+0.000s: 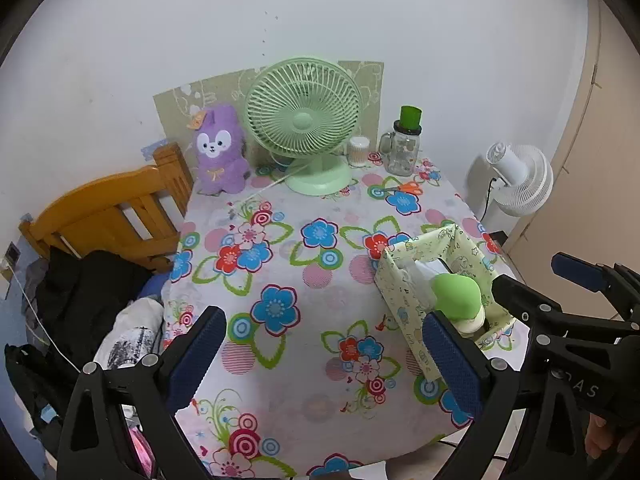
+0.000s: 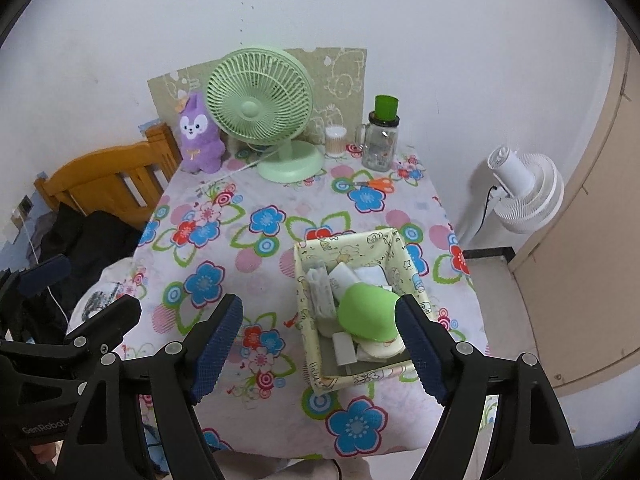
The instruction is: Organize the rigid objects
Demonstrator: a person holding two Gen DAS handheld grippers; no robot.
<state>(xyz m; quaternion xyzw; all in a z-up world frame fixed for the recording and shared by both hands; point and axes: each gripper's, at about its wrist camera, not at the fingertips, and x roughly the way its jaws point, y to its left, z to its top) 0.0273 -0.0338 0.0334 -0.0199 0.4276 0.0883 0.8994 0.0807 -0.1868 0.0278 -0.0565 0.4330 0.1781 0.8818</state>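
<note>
Left wrist view: the left gripper hangs released and empty above the table's near edge, the storage box just beyond its right finger.
Right wrist view: the right gripper is released too, tilted down; the green mushroom-shaped item lies inside the box beside its right finger. Orange scissors far ahead look left to sort.
</note>
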